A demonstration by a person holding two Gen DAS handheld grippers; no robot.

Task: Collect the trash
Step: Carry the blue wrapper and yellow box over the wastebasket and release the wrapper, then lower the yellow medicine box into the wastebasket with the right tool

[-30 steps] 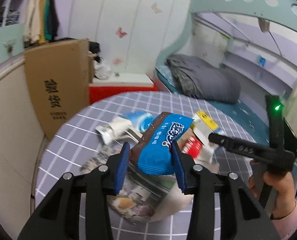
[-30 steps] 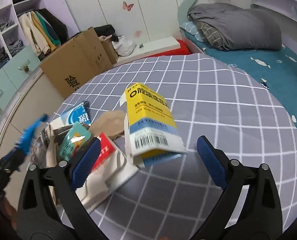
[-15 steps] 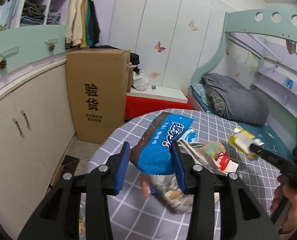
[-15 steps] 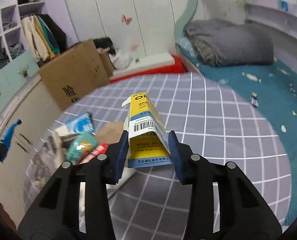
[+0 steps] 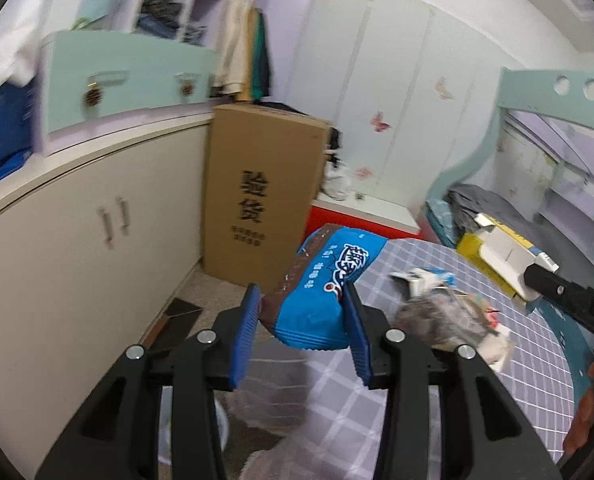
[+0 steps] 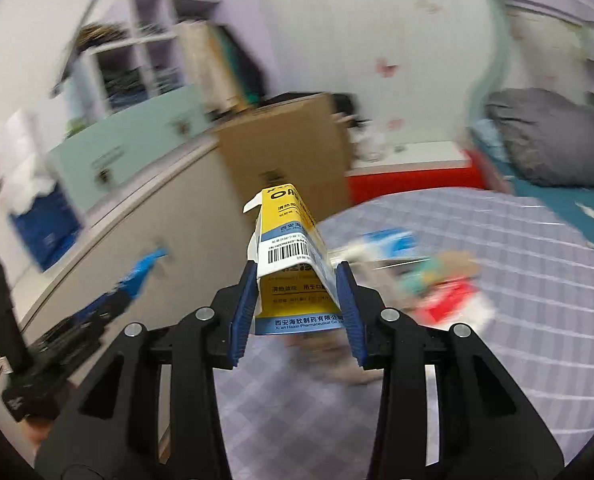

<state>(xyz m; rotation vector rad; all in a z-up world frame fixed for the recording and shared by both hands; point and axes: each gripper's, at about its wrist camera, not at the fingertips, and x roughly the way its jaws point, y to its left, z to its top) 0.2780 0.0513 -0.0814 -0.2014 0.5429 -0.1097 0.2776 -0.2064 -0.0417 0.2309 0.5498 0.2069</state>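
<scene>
My left gripper is shut on a blue and brown snack wrapper and holds it above the left edge of the round checked table. My right gripper is shut on a yellow and white medicine box, lifted over the table; the box also shows in the left wrist view. A pile of other trash lies on the table: crumpled wrappers, a blue pack and a red pack.
A tall cardboard box stands on the floor by the beige cabinets. A pale bin or bag rim shows below the table's left edge, blurred. A bed with a grey duvet is to the right.
Both grippers have swung left and up from the table toward the cabinets, each carrying its item. The right gripper closed on the yellow box a second ago.
</scene>
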